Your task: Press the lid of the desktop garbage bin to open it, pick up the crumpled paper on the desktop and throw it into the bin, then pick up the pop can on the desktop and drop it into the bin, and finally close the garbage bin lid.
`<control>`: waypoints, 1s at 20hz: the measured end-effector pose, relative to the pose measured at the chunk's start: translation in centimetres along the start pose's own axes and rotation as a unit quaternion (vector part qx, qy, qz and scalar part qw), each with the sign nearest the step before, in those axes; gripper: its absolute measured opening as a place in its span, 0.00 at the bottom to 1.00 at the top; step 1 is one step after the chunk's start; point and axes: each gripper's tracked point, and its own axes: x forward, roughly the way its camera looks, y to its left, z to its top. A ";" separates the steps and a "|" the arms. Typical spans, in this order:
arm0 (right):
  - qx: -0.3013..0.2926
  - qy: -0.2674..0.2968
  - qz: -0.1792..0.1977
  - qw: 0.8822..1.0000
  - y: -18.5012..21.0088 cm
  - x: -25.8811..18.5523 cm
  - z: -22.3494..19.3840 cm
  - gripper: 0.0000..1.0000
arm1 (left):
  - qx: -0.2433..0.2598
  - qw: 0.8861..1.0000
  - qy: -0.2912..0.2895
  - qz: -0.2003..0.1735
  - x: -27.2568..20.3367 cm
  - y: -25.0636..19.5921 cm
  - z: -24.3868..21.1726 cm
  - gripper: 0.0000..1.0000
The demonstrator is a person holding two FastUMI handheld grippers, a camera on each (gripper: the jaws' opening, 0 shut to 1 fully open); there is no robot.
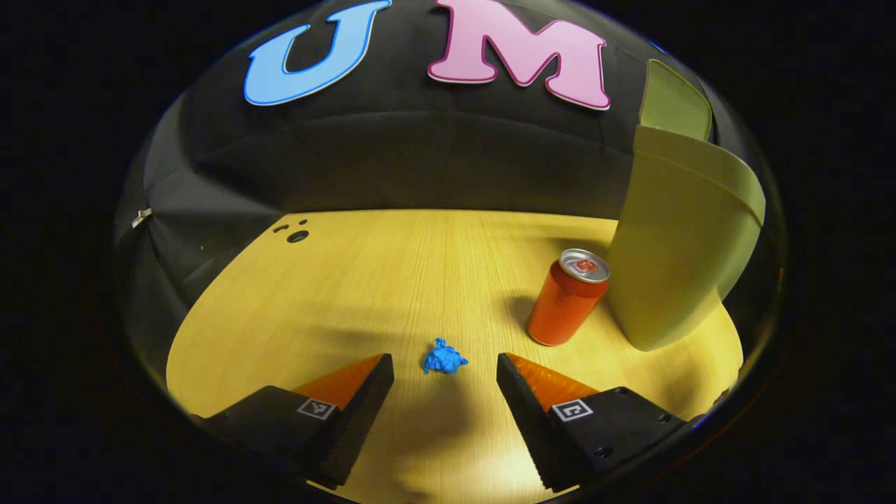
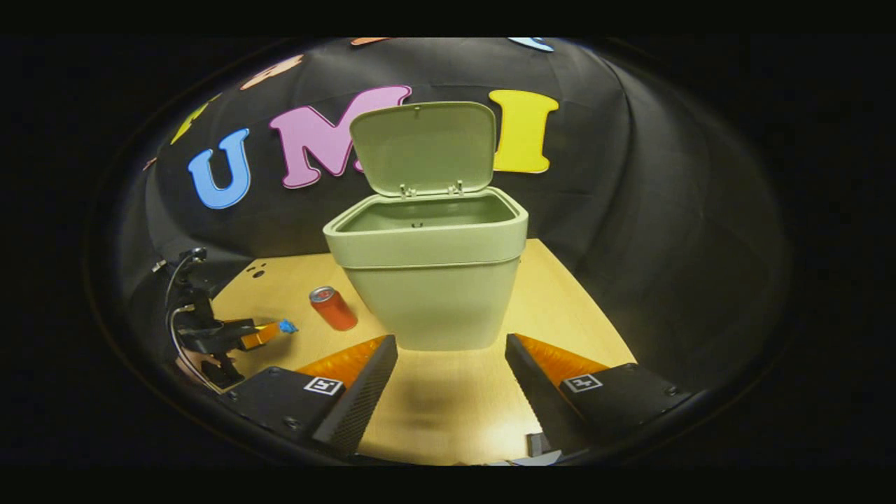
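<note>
- The green bin (image 2: 428, 280) stands on the wooden worktop (image 1: 392, 280) with its lid (image 2: 425, 145) tipped up and back, so the mouth is ready to take rubbish.
- The left gripper (image 1: 445, 381) hovers low, its 2 fingers spread wide, with the blue crumpled paper (image 1: 444, 358) lying just ahead between the tips, apparently lined up for a pinch.
- The red pop can (image 1: 567, 297) stands upright just beside the bin.
- The right gripper (image 2: 451, 378) faces the bin, fingers spread and holding nothing.
</note>
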 end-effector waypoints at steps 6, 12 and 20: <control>-0.010 0.016 -0.004 1.000 -0.3 1.3 -0.3 0.98 | 0.009 1.000 0.028 0.008 4.6 0.3 -1.5 0.96; -0.018 0.034 -0.002 0.999 -0.1 2.1 -1.0 0.98 | 0.005 0.999 0.035 0.014 6.2 0.5 -2.2 0.94; -0.014 0.046 -0.003 0.999 0.2 2.5 -1.7 0.98 | 0.013 0.999 0.039 0.007 6.4 -0.2 -2.5 0.61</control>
